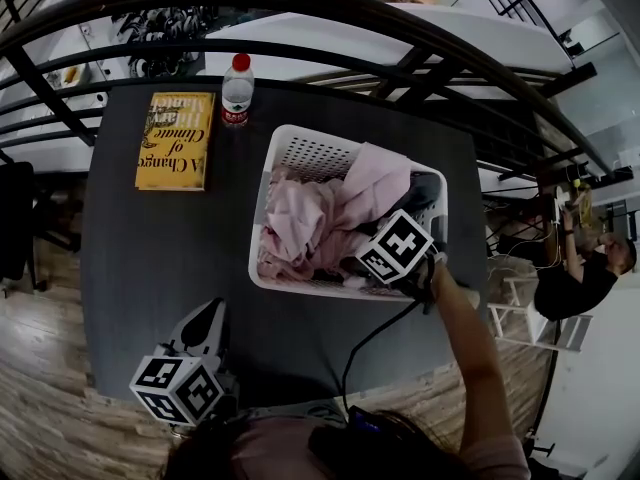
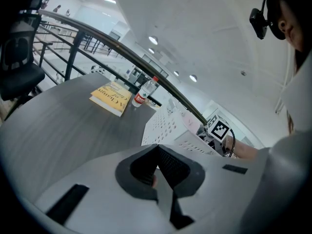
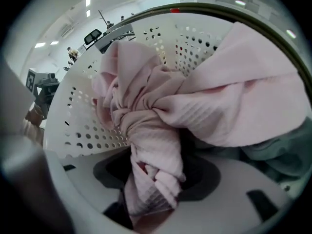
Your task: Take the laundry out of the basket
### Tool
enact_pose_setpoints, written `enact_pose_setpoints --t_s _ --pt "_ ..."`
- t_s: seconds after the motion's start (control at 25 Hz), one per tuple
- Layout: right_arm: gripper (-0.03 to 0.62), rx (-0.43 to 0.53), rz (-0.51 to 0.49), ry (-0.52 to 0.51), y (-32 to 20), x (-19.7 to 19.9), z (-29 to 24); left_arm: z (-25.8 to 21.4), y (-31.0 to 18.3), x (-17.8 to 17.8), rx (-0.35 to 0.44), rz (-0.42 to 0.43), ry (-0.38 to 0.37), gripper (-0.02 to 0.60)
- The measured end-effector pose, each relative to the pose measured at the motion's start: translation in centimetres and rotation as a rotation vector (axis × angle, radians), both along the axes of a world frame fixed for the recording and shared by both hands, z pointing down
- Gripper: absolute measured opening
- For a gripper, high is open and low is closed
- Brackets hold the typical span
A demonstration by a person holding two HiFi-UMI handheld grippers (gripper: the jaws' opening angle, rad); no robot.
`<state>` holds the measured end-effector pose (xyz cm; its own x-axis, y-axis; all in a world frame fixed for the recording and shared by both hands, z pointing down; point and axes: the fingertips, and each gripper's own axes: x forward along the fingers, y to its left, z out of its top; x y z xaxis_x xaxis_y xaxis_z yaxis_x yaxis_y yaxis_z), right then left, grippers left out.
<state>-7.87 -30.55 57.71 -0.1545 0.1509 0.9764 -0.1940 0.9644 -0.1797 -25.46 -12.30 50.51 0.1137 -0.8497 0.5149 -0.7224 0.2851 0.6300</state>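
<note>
Where my right gripper sits: pointing steeply down inside the white laundry basket, jaws apart, with a twisted rope of pink garment lying between them. Dark pad shows on either side of it, so I judge it not yet pinched.
Left gripper: jaws together on nothing, low over the dark worktop, well apart from the basket.
Laundry: all in the basket. The pink garment is bunched across the middle, with a grey garment under it at the right.
Handling, as I judge it: soft, light and limp. I expect it to pay out and trail rather than lift as one lump, and it may drag the grey garment along.
Where I'd take hold: on the thick twisted part between the jaws, not on a loose single edge that could slip.
Basket: perforated plastic, probably light, so it may shift if the cloth catches.
Farther out: a yellow book and a water bottle stand beside each other near the far edge.
</note>
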Motion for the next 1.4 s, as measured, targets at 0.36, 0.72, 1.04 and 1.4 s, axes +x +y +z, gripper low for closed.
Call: enact_pose_setpoints --t_s 0.36,0.72,1.04,1.4 --pt "0.164 0.113 0.059 -0.092 -0.4 -0.7 -3.9 -0.9 0.9 -0.4 0.028 0.003 -0.003 -0.003" --pt "0.112 0.23 0.193 -0.246 -0.5 -1.2 -8.9 -2.3 2.3 -0.8 0.064 0.027 -0.01 -0.003" --pt "0.101 0.366 0.274 -0.322 -0.5 -1.2 -13.8 -3.4 3.7 -1.9 0.091 0.052 -0.017 -0.002" --pt "0.1 0.532 0.351 -0.392 0.3 -0.2 -19.3 -4.0 4.7 -2.7 0.118 0.089 -0.034 -0.003"
